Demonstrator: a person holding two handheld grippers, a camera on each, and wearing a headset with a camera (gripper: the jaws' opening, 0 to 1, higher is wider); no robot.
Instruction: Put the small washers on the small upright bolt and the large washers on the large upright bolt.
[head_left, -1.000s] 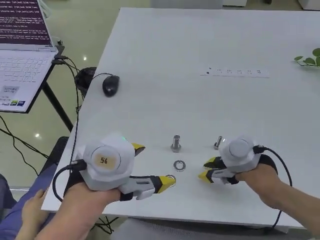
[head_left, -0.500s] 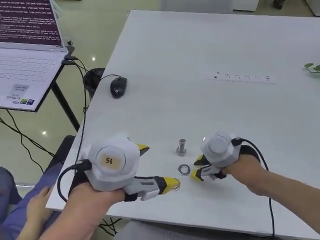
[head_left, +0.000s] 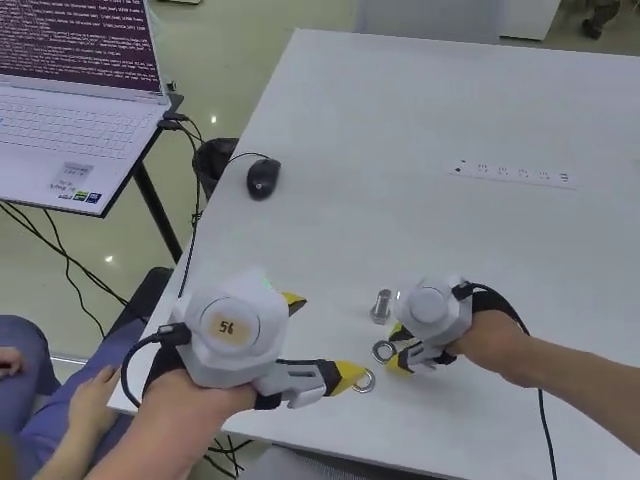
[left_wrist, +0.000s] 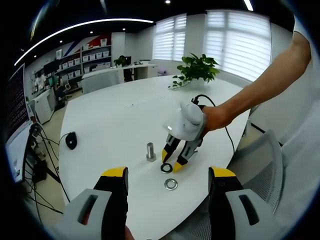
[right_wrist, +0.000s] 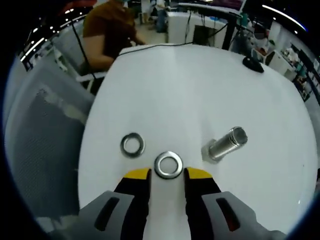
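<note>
Narrow gap at right gripper (right_wrist: 168, 176), tips flanking washer (right_wrist: 168, 165) lying flat on table (right_wrist: 200, 90), not clamped on it. Upright bolt (right_wrist: 225, 144) just beside that washer. Second washer (right_wrist: 133, 144) flat nearby, apart from first, in front of left gripper (left_wrist: 167, 173). Left jaws spread wide, holding nothing. Mouse (head_left: 262, 178) well apart, near table edge.

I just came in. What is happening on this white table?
A person works with tongs in each hand. The right tongs, open, straddle a flat silver metal washer lying beside the upright steel bolt. The left tongs, open, hover beside a second silver washer near the edge of the white table. No washer is on that bolt.
</note>
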